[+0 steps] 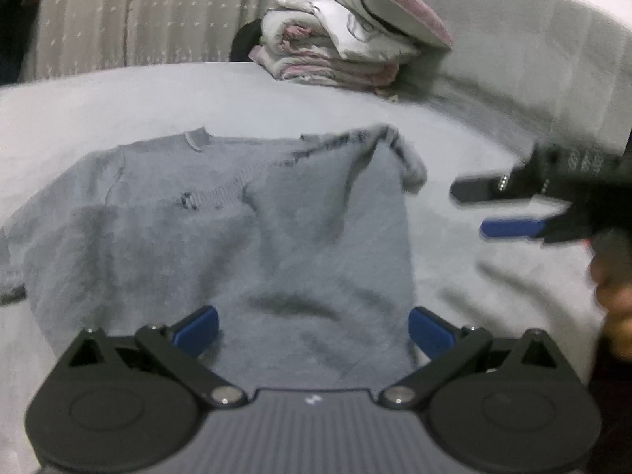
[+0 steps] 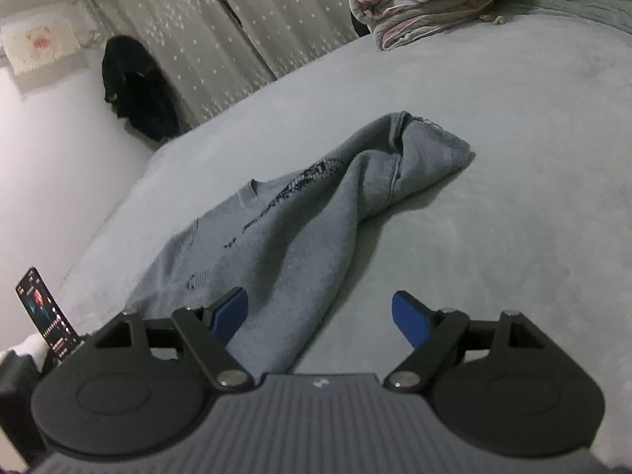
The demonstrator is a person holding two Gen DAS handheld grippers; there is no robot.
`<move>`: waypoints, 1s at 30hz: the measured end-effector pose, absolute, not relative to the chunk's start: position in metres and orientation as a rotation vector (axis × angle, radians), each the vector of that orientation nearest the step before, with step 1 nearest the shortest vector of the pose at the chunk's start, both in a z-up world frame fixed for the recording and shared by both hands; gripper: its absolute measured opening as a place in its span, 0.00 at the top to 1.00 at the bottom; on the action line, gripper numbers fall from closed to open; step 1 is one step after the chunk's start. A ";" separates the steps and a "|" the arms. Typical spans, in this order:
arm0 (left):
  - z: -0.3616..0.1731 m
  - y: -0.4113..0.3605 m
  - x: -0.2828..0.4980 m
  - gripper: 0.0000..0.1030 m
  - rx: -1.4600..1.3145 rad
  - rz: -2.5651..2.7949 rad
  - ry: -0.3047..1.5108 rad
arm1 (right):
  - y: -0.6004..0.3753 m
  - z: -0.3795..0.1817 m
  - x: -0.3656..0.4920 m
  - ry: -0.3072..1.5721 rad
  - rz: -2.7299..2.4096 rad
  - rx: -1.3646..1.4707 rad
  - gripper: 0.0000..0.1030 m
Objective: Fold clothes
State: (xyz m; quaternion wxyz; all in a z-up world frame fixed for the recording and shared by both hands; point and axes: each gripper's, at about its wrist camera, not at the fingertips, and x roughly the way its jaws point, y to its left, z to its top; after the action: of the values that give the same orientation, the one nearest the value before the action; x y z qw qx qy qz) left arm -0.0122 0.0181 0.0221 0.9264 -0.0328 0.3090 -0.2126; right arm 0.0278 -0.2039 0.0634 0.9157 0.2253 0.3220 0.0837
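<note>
Black gripper linkages, blue pads, ribbed grey body.

A pale grey bed carries a grey sweater and folded bedding.

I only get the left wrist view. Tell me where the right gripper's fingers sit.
Observer: The right gripper is open, one blue finger over the grey knitted sweater, the other over bare pale bedsheet.
Operator: Report what's beside it.
Observer: A lit phone stands upright at the right view's lower left.
Operator: Check the wall.
Observer: A white floral cloth hangs there.
</note>
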 end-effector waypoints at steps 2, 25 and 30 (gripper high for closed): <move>0.028 0.020 -0.013 0.00 -0.088 -0.435 0.638 | -0.202 0.067 0.030 0.671 0.174 0.446 0.19; 0.028 -0.043 0.008 0.50 0.102 -0.594 0.611 | -0.194 0.036 0.105 0.815 0.242 0.367 0.94; 0.011 -0.061 0.013 0.79 0.174 -0.615 0.648 | -0.205 0.051 0.099 0.758 0.289 0.422 0.94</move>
State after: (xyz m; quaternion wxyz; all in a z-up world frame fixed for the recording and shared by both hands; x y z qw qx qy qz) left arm 0.0128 -0.0610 0.0114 0.8983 0.0838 0.3128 -0.2969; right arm 0.0989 -0.2046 0.0511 0.8973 0.2037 0.3659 0.1396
